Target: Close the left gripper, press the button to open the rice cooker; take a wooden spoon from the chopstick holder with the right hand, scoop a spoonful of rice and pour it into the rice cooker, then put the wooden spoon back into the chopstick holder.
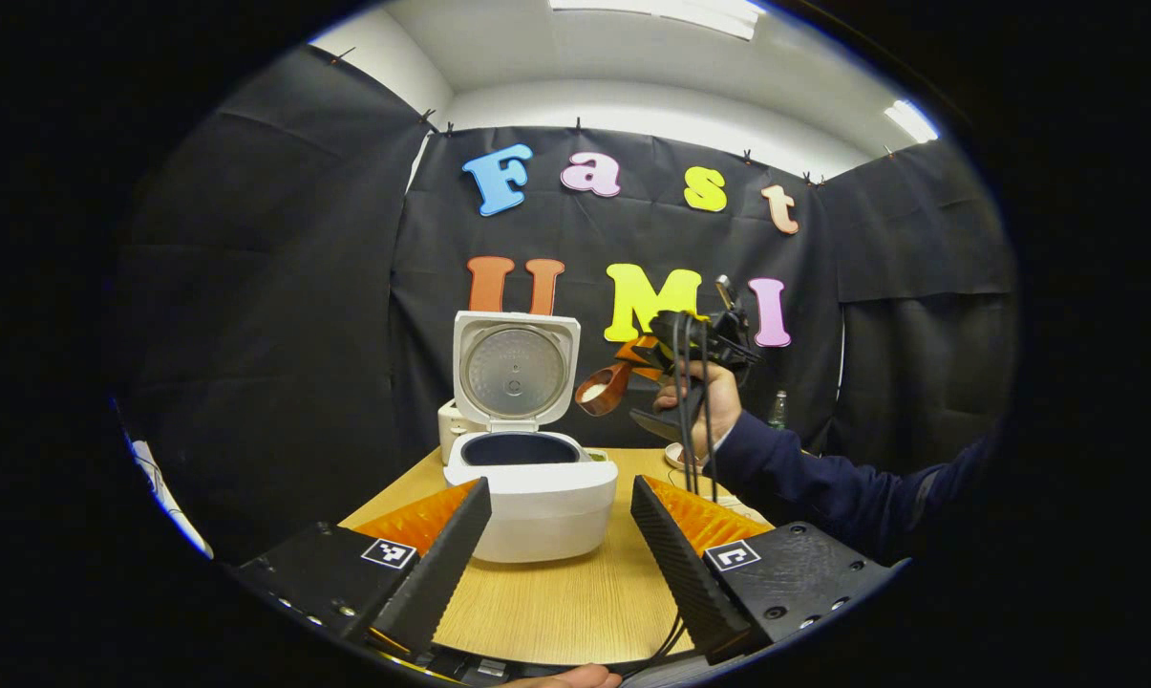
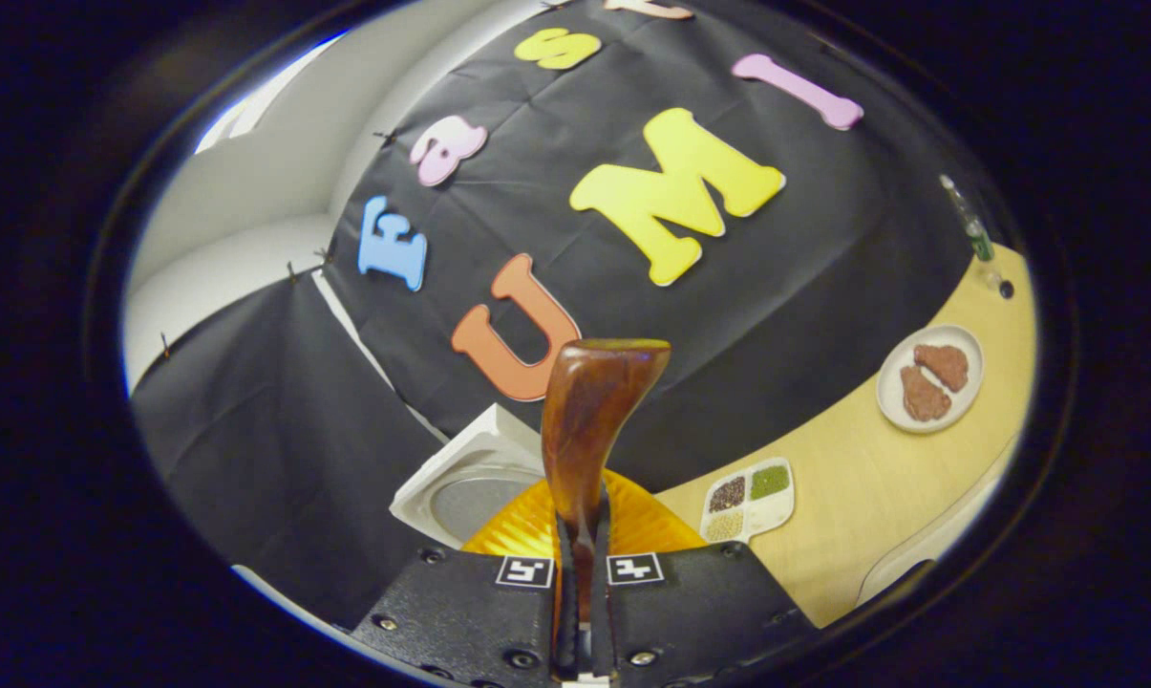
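The white rice cooker (image 1: 532,497) stands on the wooden table (image 1: 575,602) with its lid (image 1: 515,368) raised; the dark inner pot is visible. My left gripper (image 1: 561,554) is open, its two fingers spread on either side of the cooker, close in front of it. In the left gripper view a hand holds my right gripper (image 1: 666,358) in the air to the right of the lid, and the wooden spoon (image 1: 602,387) in it carries white rice in its bowl. In the right gripper view my right gripper (image 2: 583,545) is shut on the wooden spoon's handle (image 2: 589,420), above the lid's corner (image 2: 460,473).
A dark-sleeved arm (image 1: 823,483) reaches in from the right over the table. A divided tray of grains (image 2: 749,499) and a round plate with brown pieces (image 2: 930,377) lie on the table. A small bottle (image 2: 969,225) stands near the far edge by the cloth wall.
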